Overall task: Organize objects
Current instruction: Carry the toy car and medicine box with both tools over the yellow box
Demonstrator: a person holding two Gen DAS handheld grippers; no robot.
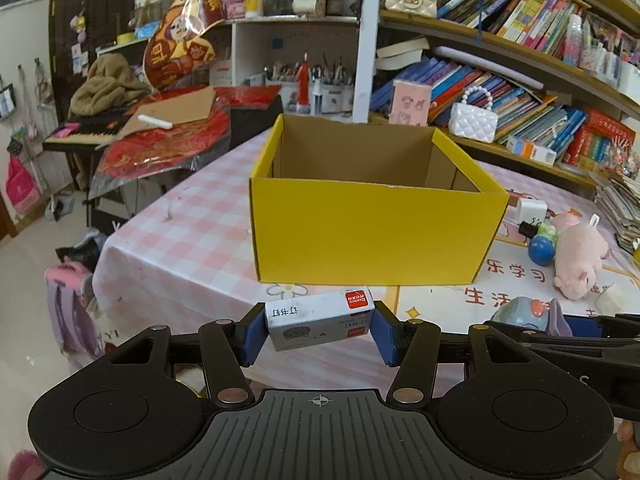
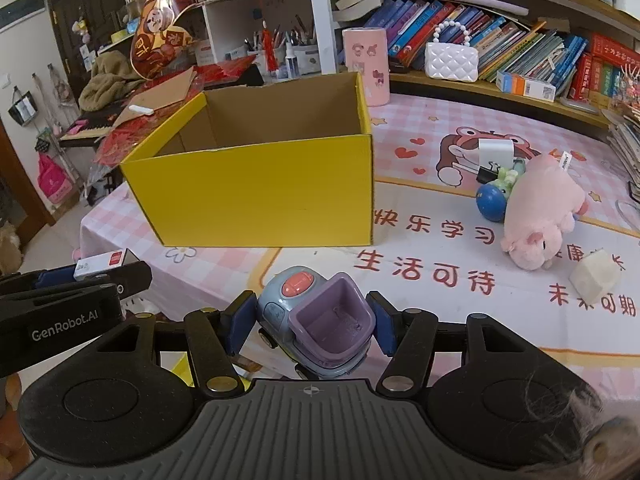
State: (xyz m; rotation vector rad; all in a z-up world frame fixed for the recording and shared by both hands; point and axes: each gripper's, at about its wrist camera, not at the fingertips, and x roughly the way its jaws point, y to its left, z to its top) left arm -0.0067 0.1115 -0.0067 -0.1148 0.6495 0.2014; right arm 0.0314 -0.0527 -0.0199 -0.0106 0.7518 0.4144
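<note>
An open yellow cardboard box (image 1: pixel 372 232) stands on the pink checked tablecloth; it also shows in the right wrist view (image 2: pixel 256 192), and what I see of its inside is bare. My left gripper (image 1: pixel 319 330) is shut on a small white staple box (image 1: pixel 320 318) with a red label, held just in front of the yellow box. My right gripper (image 2: pixel 312 326) is shut on a blue and purple toy car (image 2: pixel 316 320), held above the table's front part, right of the left gripper (image 2: pixel 60 280).
On the table right of the box lie a pink plush pig (image 2: pixel 540 216), a blue ball toy (image 2: pixel 491 202), a black binder clip with white card (image 2: pixel 494 156) and a white block (image 2: pixel 595 278). Bookshelves run along the back. A cluttered keyboard stand is at left.
</note>
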